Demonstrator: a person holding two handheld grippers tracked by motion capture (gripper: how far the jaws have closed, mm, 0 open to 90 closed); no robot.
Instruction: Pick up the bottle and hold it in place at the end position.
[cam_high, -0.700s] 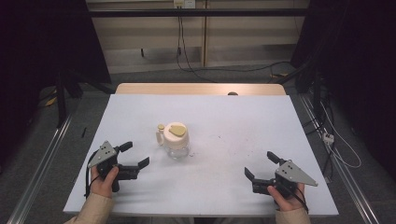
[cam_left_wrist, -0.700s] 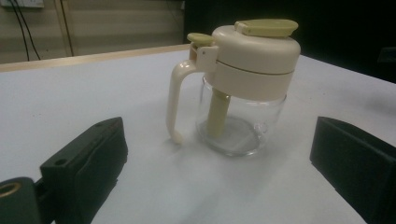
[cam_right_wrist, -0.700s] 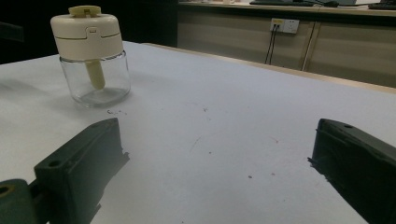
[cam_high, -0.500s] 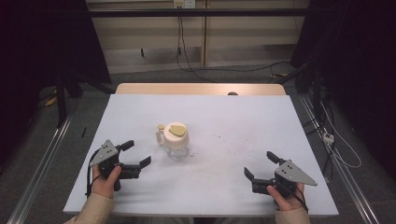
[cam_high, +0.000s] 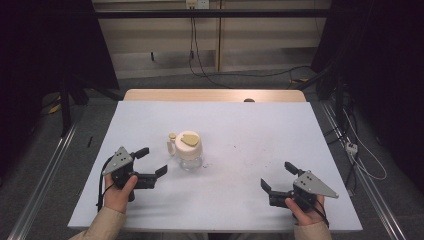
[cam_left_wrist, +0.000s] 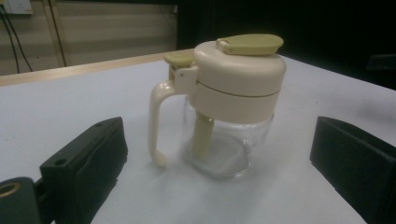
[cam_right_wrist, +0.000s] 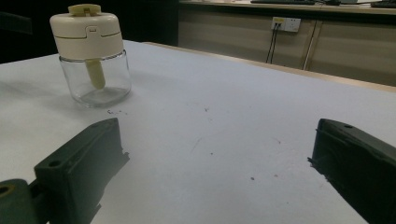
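The left gripper (cam_high: 148, 161) has crept forward and a little to the right over the last moment, so its jaws now stand wide apart just short of the small glass jar (cam_high: 187, 150), framing it without touching it. To me that reads as the approach to a grasp: the jar is lined up between the jaws in the left gripper view, its cream lid (cam_left_wrist: 239, 65) and curved handle (cam_left_wrist: 158, 122) turned toward the gripper's left jaw. The jar itself sits upright near the middle of the white table (cam_high: 250, 130), unmoved. The right gripper (cam_high: 280, 177) has stayed where it was, near the front right of the table and well apart from the jar, jaws spread open and empty. The left hand (cam_high: 119, 192) holds its tool low and almost level, pointing right and slightly away; the right hand (cam_high: 305, 210) keeps its tool low too, angled left toward the jar
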